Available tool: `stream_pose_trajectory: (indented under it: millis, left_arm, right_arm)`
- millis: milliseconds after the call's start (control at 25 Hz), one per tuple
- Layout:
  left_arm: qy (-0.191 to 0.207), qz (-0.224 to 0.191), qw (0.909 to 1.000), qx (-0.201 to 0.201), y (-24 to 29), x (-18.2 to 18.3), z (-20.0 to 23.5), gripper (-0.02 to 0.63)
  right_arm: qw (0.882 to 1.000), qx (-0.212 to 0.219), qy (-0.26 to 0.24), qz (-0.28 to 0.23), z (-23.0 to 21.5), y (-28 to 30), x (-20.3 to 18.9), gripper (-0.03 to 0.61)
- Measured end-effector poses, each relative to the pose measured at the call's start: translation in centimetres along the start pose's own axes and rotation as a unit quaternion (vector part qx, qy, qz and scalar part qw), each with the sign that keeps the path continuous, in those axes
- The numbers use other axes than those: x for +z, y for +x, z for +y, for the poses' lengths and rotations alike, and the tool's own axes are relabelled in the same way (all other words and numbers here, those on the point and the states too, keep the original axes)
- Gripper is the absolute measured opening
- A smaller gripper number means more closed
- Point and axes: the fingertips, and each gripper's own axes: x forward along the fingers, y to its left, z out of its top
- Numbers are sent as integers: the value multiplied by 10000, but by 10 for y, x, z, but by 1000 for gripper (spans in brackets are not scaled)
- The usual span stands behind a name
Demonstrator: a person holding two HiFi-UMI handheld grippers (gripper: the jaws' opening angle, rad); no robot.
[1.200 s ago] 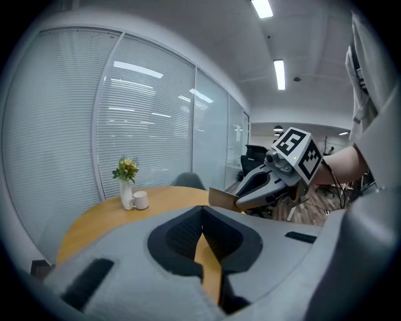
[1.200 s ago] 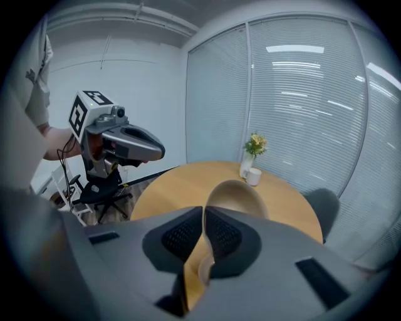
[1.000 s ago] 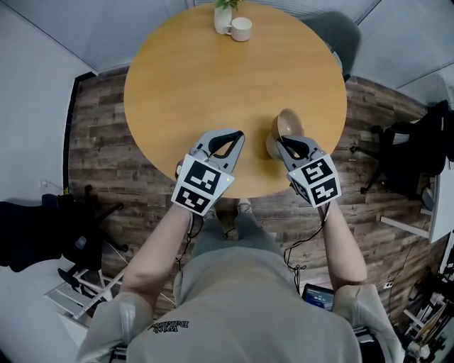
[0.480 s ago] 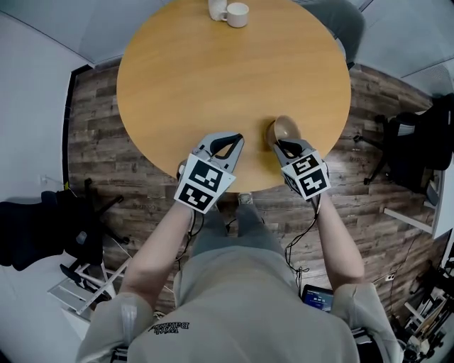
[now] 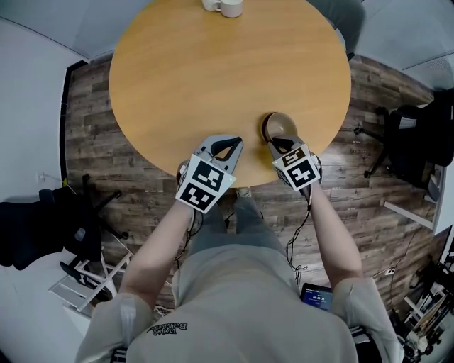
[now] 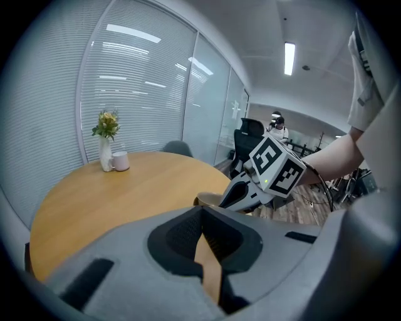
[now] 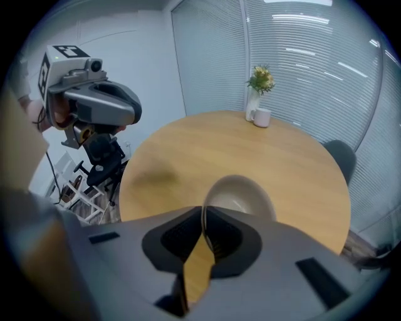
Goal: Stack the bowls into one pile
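A beige bowl (image 5: 281,125) is near the front right edge of the round wooden table (image 5: 213,71). My right gripper (image 5: 278,142) is shut on its near rim; in the right gripper view the rim runs between the jaws (image 7: 203,216) and the bowl (image 7: 244,195) opens beyond them. My left gripper (image 5: 228,140) hovers over the table's front edge, left of the bowl, shut with nothing in it (image 6: 201,219). From the left gripper view, the right gripper (image 6: 241,195) and part of the bowl (image 6: 208,200) show. No other bowl is in view.
A white vase with flowers (image 6: 106,141) and a white mug (image 6: 120,161) stand at the table's far edge (image 5: 225,7). Black office chairs stand on the wooden floor at right (image 5: 411,142) and left (image 5: 42,230). A grey chair (image 5: 340,18) sits behind the table.
The right gripper with the bowl has shifted a little left, toward the left gripper, and the bowl looks less tilted. The left gripper has hardly moved.
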Motion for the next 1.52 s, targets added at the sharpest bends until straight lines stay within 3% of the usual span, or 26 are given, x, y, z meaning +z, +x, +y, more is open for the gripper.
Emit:
stream_pose_trajectory:
  millis: [440, 680, 880, 1120, 1520]
  left_arm:
    - [-99, 132, 9998, 54, -6, -14, -3, 18]
    - [-105, 91, 9998, 161, -14, -11, 1, 18]
    - [-63, -35, 9994, 351, -30, 3, 10, 18]
    - [97, -244, 9976, 641, -60, 27, 28, 18]
    - [471, -976, 9870, 1185, -125, 98, 51, 18]
  right_arm:
    - [9991, 264, 201, 260, 6, 13, -13, 37]
    - [9991, 249, 321, 146, 3, 4, -5, 38]
    - [9991, -92, 253, -337, -4, -17, 28, 37]
    - [9949, -130, 168, -991, 8, -59, 83, 37]
    - [9684, -305, -61, -2473, 27, -162, 185, 37]
